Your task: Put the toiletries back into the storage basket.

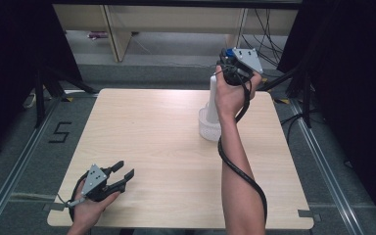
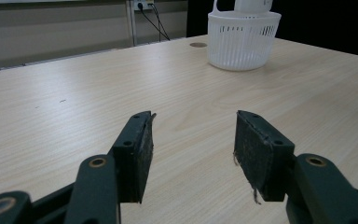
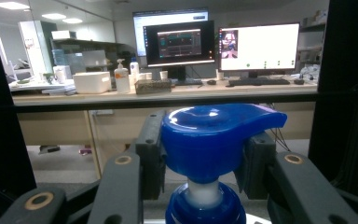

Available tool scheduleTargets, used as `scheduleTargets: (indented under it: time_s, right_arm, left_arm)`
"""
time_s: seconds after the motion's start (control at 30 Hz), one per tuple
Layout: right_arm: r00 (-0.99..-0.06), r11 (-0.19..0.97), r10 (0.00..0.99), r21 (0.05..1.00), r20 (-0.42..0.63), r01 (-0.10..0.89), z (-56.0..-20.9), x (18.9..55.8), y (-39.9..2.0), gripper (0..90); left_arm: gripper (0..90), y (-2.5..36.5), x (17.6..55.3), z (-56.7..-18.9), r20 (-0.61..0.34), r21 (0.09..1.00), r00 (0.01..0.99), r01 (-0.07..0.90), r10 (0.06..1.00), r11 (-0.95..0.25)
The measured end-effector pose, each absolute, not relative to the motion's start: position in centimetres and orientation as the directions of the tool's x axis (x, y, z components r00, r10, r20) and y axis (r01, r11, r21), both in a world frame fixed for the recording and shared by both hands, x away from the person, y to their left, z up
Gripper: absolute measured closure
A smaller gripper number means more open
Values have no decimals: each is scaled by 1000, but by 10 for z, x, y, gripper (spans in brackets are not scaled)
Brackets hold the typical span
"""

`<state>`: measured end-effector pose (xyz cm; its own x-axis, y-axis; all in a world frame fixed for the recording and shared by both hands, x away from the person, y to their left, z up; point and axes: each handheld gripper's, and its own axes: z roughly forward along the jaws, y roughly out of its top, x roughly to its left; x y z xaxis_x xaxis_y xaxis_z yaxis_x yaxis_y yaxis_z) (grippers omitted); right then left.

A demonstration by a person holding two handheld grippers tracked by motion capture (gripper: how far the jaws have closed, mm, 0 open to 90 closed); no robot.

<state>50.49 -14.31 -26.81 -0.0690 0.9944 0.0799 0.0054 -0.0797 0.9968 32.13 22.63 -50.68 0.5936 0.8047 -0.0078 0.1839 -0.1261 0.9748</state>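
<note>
Over the pale wood-grain surface [image 1: 166, 147] in the high view, we see the right tongs [image 1: 231, 66] raised at the far side, pinching the blue top of a slim white pump bottle [image 1: 212, 100]. The bottle stands upright, long axis vertical, with its base inside a small round white basket [image 1: 206, 129] near the far right of the surface. The left tongs [image 1: 122, 175] rest low at the near left corner, spread, with nothing between them.

In the left gripper view, we look along two black jaws lined with worn, frayed pads [image 2: 249, 149], well apart over smooth laminate. Farther off sits the slotted plastic basket [image 2: 242, 44], tapering downward.

In the right gripper view, our jaws press on both sides of a glossy blue pump head [image 3: 214, 140], its flat spout pointing right, above a white stem and a blue collar.
</note>
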Motion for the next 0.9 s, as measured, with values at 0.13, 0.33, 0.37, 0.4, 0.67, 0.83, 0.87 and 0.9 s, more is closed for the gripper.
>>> scheduleTargets:
  time_s: [0.13,0.33,0.37,0.4,0.67,0.83,0.87,0.9]
  right_arm:
    - [-68,-85,994,996,86,21,-271,506,-143,599]
    - [-63,-68,996,998,69,16,-275,509,-142,600]
    - [-57,-61,997,998,61,9,-276,510,-141,599]
    - [-54,-67,996,998,68,17,-278,510,-141,599]
    - [-50,-58,997,998,60,36,-286,513,-139,599]
    - [-45,-57,997,998,59,37,-290,516,-138,599]
    - [-45,-66,997,997,68,43,-290,515,-138,599]
    - [-45,-71,996,996,73,50,-291,515,-137,599]
  left_arm:
    - [467,226,321,-507,-13,975,598,185,801,-123]
    - [467,227,321,-507,-13,975,597,185,802,-121]
    - [467,227,321,-507,-13,975,597,185,802,-122]
    - [467,227,321,-507,-12,975,597,185,802,-123]
    - [467,227,321,-507,-13,975,599,187,800,-124]
    - [467,227,322,-507,-13,975,600,186,800,-124]
    - [467,227,322,-507,-12,975,601,186,799,-124]
    - [468,227,322,-507,-12,975,600,185,800,-125]
